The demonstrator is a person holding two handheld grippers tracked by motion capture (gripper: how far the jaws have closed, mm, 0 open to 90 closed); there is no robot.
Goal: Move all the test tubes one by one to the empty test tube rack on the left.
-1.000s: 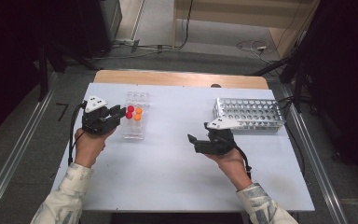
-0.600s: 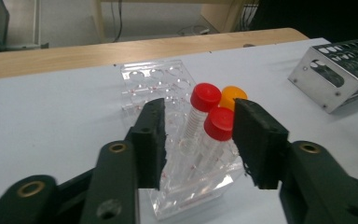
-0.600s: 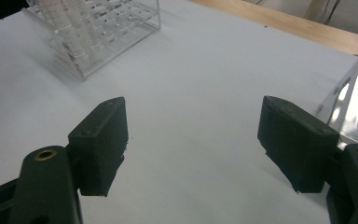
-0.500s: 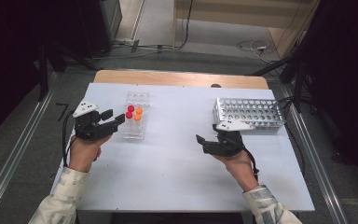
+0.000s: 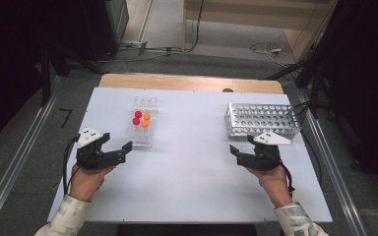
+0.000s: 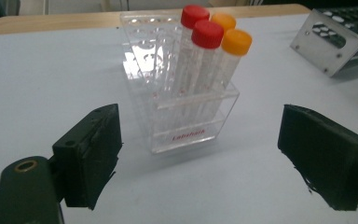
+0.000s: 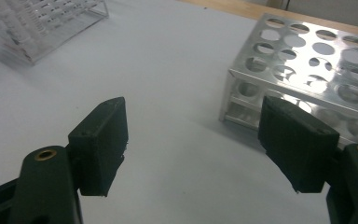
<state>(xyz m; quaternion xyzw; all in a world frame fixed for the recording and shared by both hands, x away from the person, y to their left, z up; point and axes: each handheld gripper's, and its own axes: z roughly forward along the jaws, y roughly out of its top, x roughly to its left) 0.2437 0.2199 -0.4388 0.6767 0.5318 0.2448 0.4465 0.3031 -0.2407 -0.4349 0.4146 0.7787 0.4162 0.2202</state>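
Left gripper (image 5: 123, 149): jaws have just been opening and now stand wide apart, nothing between them; held low over the table near its left edge.
Left gripper's aim: in the left gripper view the clear rack sits straight ahead, framed between the two black jaws, apart from both.
Right gripper (image 5: 236, 150): jaws spread wide and empty, low over the right half of the table (image 5: 192, 187).
Capped tubes (image 6: 207, 70): four, two red-capped and two orange-capped, upright in a tight cluster in the clear plastic tube rack (image 5: 141, 129), long axes vertical.
Clear rack's place: left of the table's middle, toward the far edge, just beyond the left gripper's jaw tips.
Metal tube rack (image 5: 261, 119): perforated, no tubes seen in it, near the table's right far corner, just beyond the right gripper.
Key relation: the tubes lie forward and slightly right of the left gripper, which is far nearer than the right.
Likely demand: since the tubes stand upright and touch or nearly touch, a grip probably needs to come at one cap from the side or above.
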